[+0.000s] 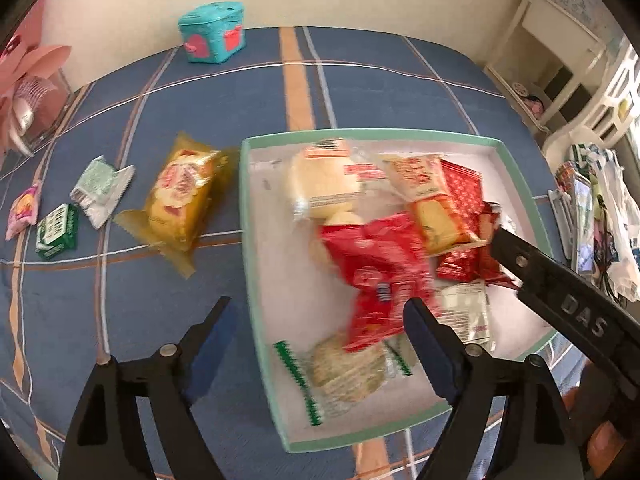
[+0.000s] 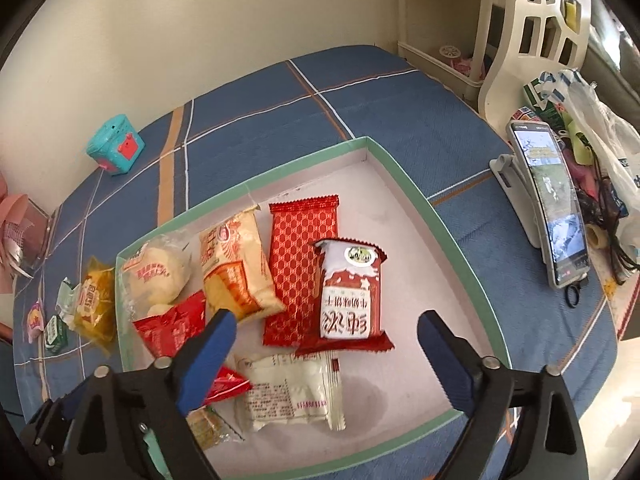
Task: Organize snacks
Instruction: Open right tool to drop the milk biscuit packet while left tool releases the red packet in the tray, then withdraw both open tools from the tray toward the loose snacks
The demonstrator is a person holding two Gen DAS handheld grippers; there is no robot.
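Left gripper (image 1: 320,344): jaws wide, nothing between the pads. It hovers over the near-left rim of the tray (image 1: 368,134); the left finger is above the blue cloth (image 1: 200,80), the right finger above the tray floor.

Right gripper (image 2: 326,354): jaws wide, nothing gripped. It hangs above the tray's near half, over a white packet (image 2: 292,394).

Tray contents, right wrist view:
- bun pack (image 2: 158,276) at 9 o'clock, against the left wall
- cake pack (image 2: 236,268) just right of it
- red wafer pack (image 2: 298,268) centre, lying lengthwise
- red-white biscuit pack (image 2: 350,294) at 3 o'clock of the wafer, overlapping its edge
- red chip bag (image 2: 174,326) at 7 o'clock, partly hidden by the left finger
- clear cracker pack (image 2: 208,428) at the near-left corner, mostly hidden

In the left wrist view the chip bag (image 1: 376,276) is blurred.

Outside the tray, at its 9 o'clock, on the cloth: yellow pack (image 1: 180,196) just beside the wall, then white-green sachet (image 1: 102,188), green box (image 1: 56,232), pink sachet (image 1: 24,210), each apart.

Teal box (image 1: 212,32) at 12 o'clock, by the wall. Phone (image 2: 552,204) on a stand at 3 o'clock, well apart from the tray.
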